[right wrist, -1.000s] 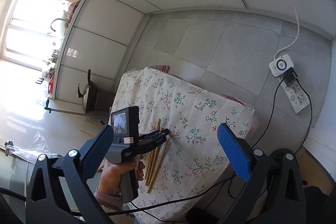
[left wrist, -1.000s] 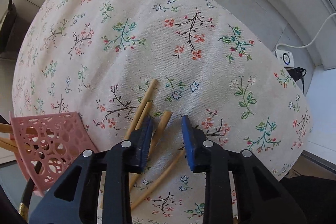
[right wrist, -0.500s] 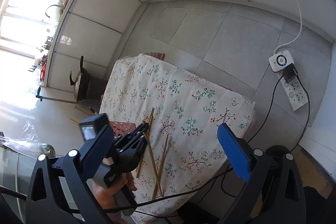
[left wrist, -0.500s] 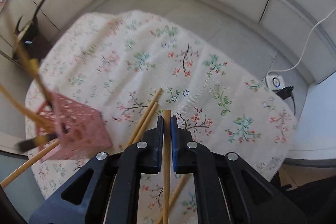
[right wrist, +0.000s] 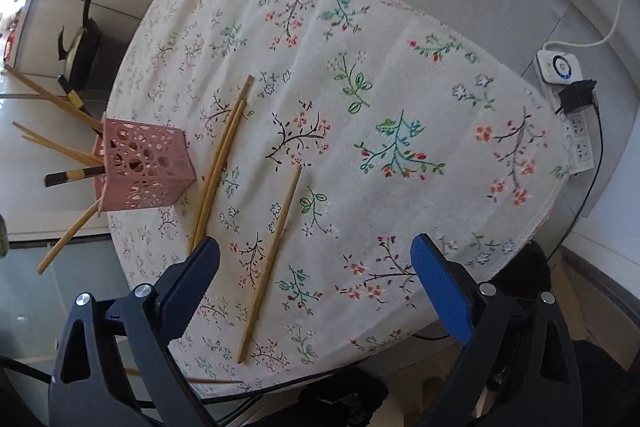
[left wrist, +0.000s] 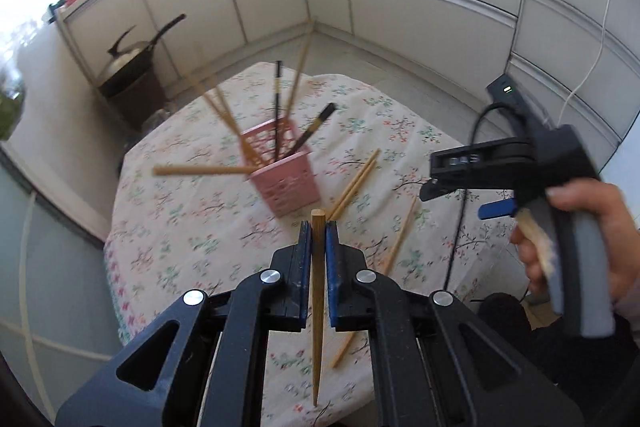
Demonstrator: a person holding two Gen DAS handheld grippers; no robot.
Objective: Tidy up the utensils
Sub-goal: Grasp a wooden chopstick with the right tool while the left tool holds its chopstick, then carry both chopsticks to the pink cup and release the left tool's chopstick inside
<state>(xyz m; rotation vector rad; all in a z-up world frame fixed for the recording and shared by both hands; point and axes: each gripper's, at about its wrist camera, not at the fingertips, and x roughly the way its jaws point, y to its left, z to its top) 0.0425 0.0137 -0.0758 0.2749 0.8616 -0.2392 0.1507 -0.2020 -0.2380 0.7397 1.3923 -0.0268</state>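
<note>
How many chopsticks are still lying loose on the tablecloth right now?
3: a pair lying side by side right next to the pink basket, and a single one nearer the open right tongs. Another is clamped in the left tongs.

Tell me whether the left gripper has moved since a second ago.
Yes. The left gripper has lifted off the floral tablecloth, now shut on a wooden chopstick, and points toward the pink perforated holder.

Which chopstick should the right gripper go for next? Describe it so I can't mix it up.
Start at the pink basket on the floral tablecloth. Two chopsticks lie together right beside it; further from the basket lies a single chopstick. It lies alone, touching nothing, between the open right gripper fingers' line.
</note>
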